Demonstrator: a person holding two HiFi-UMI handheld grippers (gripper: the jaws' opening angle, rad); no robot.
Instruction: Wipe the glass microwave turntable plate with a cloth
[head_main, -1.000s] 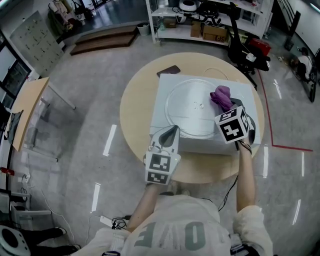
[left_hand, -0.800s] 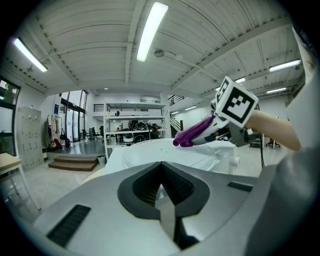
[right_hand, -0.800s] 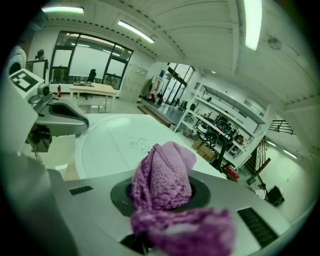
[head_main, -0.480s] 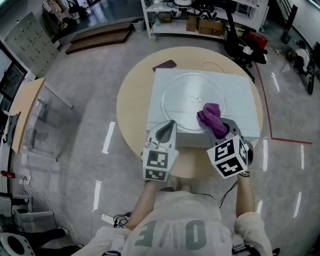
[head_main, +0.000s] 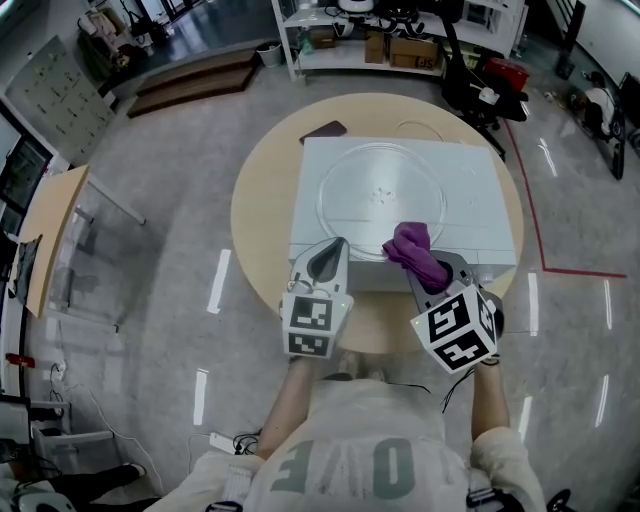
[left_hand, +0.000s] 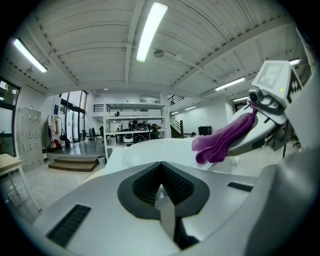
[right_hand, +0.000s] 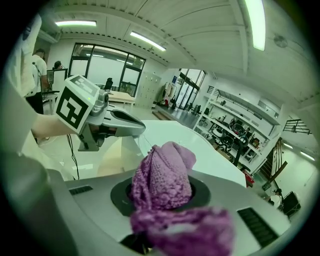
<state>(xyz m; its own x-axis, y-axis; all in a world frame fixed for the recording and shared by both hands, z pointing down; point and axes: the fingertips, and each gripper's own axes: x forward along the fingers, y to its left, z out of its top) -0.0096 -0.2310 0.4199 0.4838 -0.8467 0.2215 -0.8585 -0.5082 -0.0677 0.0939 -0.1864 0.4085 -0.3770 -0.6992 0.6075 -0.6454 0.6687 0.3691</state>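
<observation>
The right gripper (head_main: 424, 268) is clamped on a purple cloth (head_main: 412, 250). In the right gripper view the knitted fabric is bunched between the jaws and spills forward over them. The cloth is held over the near right rim of the glass turntable plate (head_main: 360, 178). Whether it presses on the glass or hangs just above it cannot be told.

The left gripper (left_hand: 161, 197) is seen with its jaws brought together and nothing between them. It is held just beside the plate's near left rim, over the front edge of the white microwave (head_main: 475, 205).

The plate lies flat on top of the microwave, which stands on a round wooden table (head_main: 262, 205). A dark phone (head_main: 325, 129) lies on the table behind the microwave, well apart from both grippers.

The cloth is judged to be light, soft and easily deformed, so a pinch on a gathered fold, as it is taken now, should be enough. The loose end can be laid flat and dragged. The plate is judged to be stiff, smooth, fairly heavy and breakable. On the slick microwave top it may slide or turn under a sideways wipe. It would best be steadied at its rim by the empty left gripper, with pressure kept downward and away from the microwave's edge.
</observation>
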